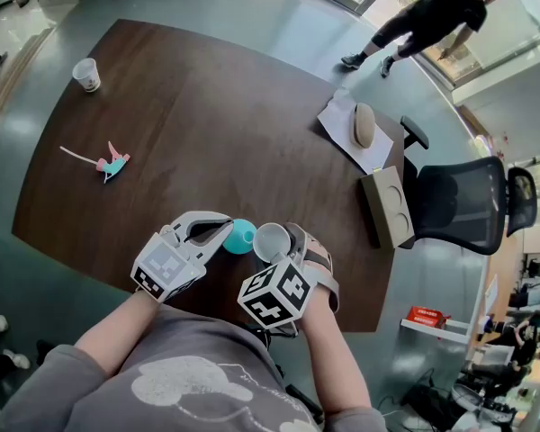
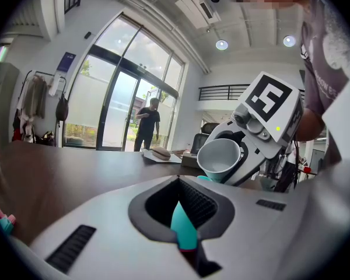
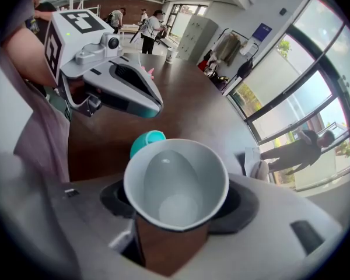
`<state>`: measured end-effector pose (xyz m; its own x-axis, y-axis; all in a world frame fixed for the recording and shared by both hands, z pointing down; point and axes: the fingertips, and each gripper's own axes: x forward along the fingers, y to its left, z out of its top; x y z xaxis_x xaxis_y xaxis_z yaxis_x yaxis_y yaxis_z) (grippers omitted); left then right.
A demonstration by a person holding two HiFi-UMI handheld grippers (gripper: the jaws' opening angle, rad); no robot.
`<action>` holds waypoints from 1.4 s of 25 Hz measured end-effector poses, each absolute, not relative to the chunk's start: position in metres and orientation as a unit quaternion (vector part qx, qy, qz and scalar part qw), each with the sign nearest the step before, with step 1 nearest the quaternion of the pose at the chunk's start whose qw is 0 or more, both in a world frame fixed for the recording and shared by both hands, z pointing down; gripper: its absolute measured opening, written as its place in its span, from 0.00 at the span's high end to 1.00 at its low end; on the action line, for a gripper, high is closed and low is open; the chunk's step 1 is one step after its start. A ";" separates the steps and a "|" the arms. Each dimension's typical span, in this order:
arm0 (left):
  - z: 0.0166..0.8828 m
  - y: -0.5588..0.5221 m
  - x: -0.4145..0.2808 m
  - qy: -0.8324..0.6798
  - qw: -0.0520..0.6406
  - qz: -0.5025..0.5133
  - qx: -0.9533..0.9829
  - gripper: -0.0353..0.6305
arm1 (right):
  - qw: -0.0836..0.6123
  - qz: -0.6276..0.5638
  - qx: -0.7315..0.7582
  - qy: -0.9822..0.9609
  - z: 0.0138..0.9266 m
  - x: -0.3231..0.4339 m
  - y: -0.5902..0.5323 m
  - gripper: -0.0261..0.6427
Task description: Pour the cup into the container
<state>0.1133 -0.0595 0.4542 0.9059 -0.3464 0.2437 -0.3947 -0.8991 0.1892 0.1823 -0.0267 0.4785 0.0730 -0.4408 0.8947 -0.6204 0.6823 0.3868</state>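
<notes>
Right gripper (image 1: 274,239) fingers clamp the white cup (image 3: 176,182), tilted beside the teal container (image 1: 240,236). Left gripper (image 2: 184,214) fingers pinch its rim.

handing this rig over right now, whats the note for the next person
Left claw: shut on the teal container, at the near edge of the table.
Right claw: shut on the grey cup, tipped with its mouth toward the container, close beside it.
Done: both gripped, cup tilted; its inside looks empty.
Left: confirm nothing remains in the cup, right it, set both down. The container's contents cannot be seen.
</notes>
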 end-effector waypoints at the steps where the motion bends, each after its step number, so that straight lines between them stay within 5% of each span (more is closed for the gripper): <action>1: 0.454 -0.060 0.113 -0.191 0.117 0.103 0.969 0.94 | 0.622 0.070 0.391 -0.675 0.478 0.182 -0.027 0.52; 35: 0.456 -0.061 0.116 -0.183 0.125 0.106 0.969 0.94 | 0.683 0.029 0.375 -0.625 0.476 0.183 -0.028 0.52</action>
<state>0.1160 -0.0607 0.4558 0.9109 -0.3276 0.2510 -0.3804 -0.9023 0.2030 0.1832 -0.0280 0.4756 0.2158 -0.4296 0.8769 -0.5092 0.7167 0.4765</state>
